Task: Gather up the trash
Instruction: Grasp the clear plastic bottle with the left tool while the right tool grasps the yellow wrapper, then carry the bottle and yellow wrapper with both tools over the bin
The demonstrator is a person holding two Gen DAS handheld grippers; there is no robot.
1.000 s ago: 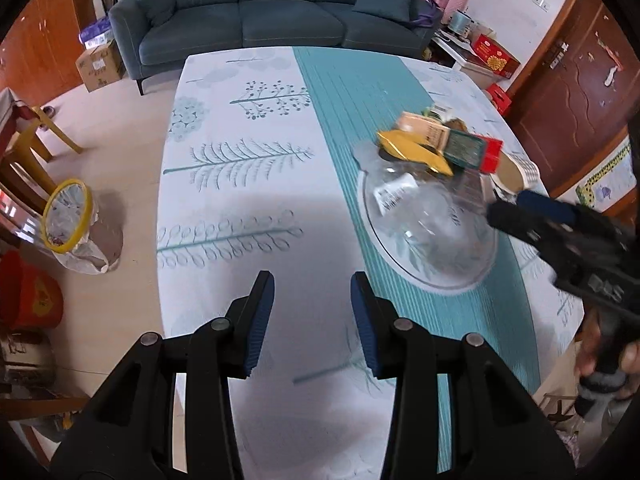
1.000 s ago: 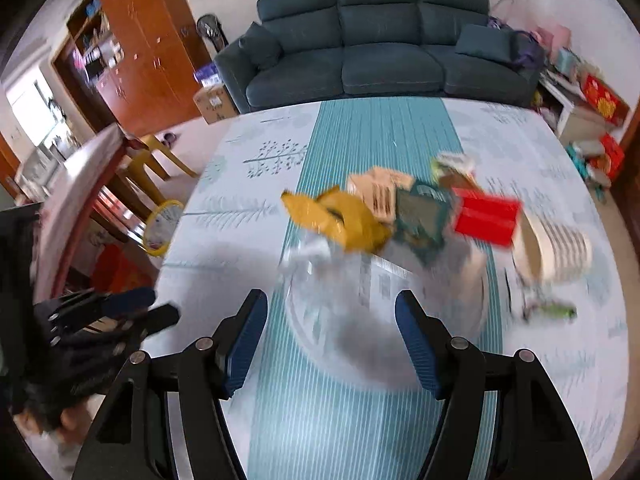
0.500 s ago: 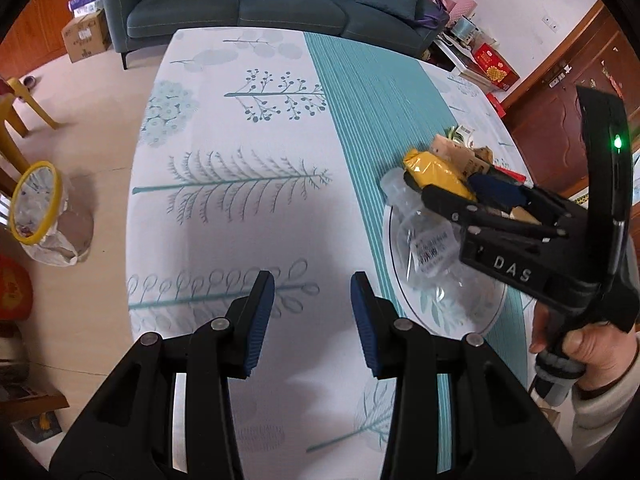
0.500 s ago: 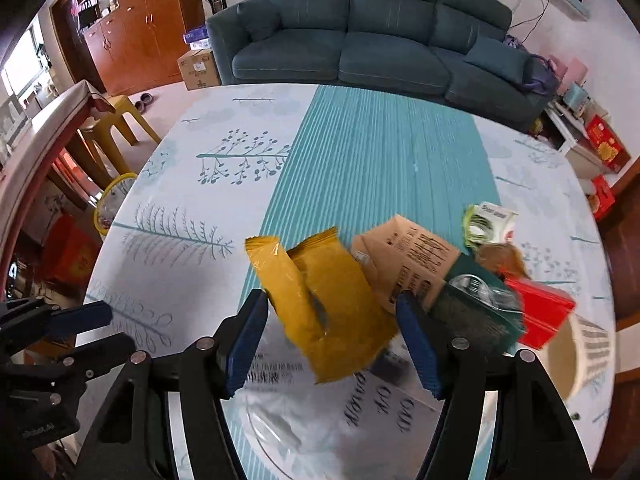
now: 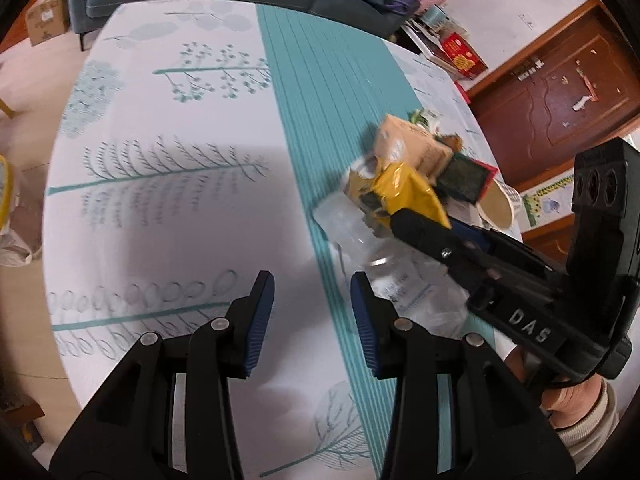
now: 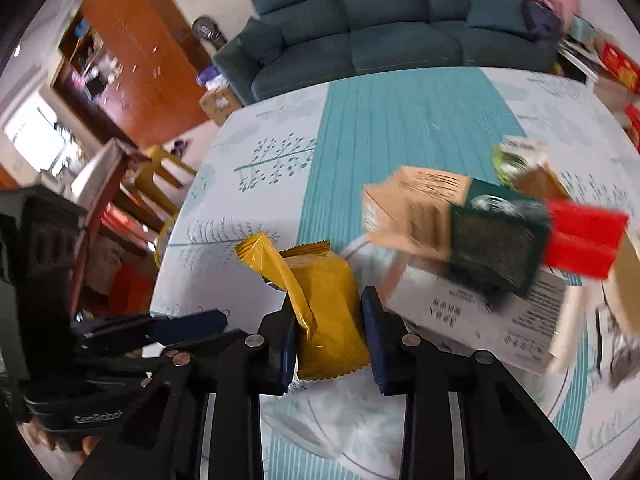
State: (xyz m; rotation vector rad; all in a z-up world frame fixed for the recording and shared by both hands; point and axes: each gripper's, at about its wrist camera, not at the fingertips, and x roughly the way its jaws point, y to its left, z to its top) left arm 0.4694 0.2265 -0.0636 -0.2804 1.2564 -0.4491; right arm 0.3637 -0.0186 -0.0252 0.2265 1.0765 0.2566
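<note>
Table [image 5: 168, 208] with white-and-teal cloth: trash pile sits on the teal stripe. Right gripper [image 6: 330, 334] jaws have just been closing, now clamped on the yellow wrapper [image 6: 320, 300] at the pile's near edge. Wrapper stands between the pads, long axis pointing away from the gripper, folded tip up-left. Left gripper [image 5: 312, 312] parted, empty, above bare cloth beside the pile.

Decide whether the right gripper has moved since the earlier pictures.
Yes. The right gripper has come forward over the glass plate to the yellow wrapper; its jaws have just been closing around it.
</note>
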